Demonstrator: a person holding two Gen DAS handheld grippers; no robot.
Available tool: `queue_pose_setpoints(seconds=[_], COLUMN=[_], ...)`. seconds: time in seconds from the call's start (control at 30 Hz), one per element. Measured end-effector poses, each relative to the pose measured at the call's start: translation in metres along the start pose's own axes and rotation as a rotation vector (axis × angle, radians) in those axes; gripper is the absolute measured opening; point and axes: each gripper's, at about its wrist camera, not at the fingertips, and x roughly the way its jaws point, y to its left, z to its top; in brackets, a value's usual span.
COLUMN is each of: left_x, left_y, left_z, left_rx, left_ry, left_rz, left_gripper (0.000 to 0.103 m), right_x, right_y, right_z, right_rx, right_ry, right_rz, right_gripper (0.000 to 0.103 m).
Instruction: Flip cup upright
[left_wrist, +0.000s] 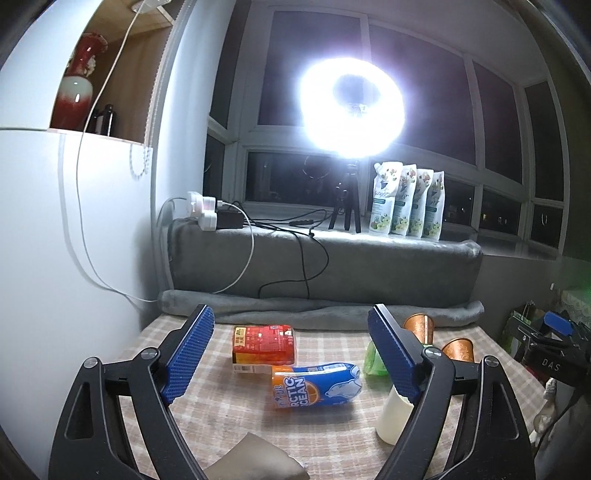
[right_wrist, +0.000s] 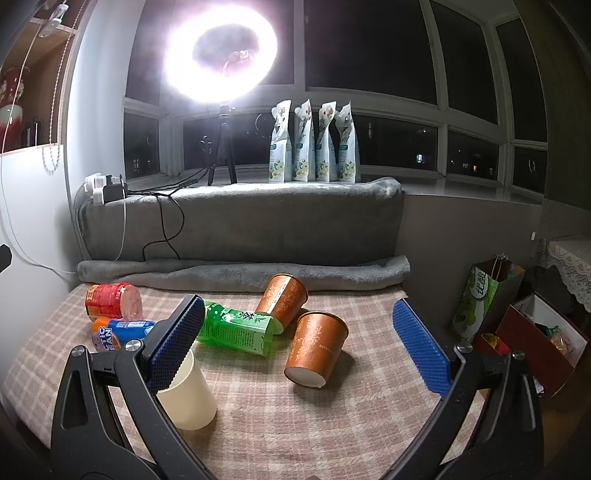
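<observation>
Two brown patterned paper cups lie tipped on the checked tablecloth. The nearer cup has its base toward me; the farther one lies behind it. They also show in the left wrist view. A cream cup stands beside my right gripper's left finger, mouth down as far as I can tell, and shows in the left view. My right gripper is open and empty, hovering before the nearer brown cup. My left gripper is open and empty above the bottles.
A green tea bottle, a blue-orange Arctic Ocean bottle and a red bottle lie on the table. A grey rolled blanket lines the back edge. A ring light and pouches stand on the sill. Bags and boxes sit right.
</observation>
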Motion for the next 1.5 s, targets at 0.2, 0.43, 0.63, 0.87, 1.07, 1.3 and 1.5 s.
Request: queue_pose_setpoints(seconds=[0.2,0.43,0.63,0.87,1.07,1.3,1.5], left_x=[-0.0008,-0.0017,-0.0022,-0.0018,-0.0023,-0.0009,-0.0004], left_y=[0.0002,0.0003,-0.0010,-0.0015,-0.0018,-0.0021,-0.0018], left_z=[0.0000,-0.0002,-0.0004,-0.0001,-0.0005,-0.0002,-0.0001], left_rx=[-0.001,-0.001,0.003,0.003,0.004,0.002,0.002], left_ry=[0.001,0.002,0.004,0.003,0.004,0.008,0.008], left_rz=[0.002,0.005,0.002,0.004,0.003,0.001,0.001], left_gripper=[0.086,0.086,0.086,0.086,0.086,0.086,0.086], right_x=[-0.0002,0.0015,0.0018,0.0018,0.0022,0.0030,0.0050], right_y=[0.0005,0.0032,0.0040,0.0038,0.0038,0.0047,0.0058], right_z=[-0.0001,0.0011,0.0012,0.0010,0.0009,-0.0004,-0.0032], right_rx=[-0.001,-0.007,-0.006,-0.007,-0.007,-0.008,-0.011], right_ry=[0.001,0.002,0.001,0.001,0.000,0.003,0.009], right_rz=[0.001,0.008,0.006,0.007,0.007,0.007,0.008], right_gripper=[0.103,0.103,0.103,0.103,0.103,0.103,0.103])
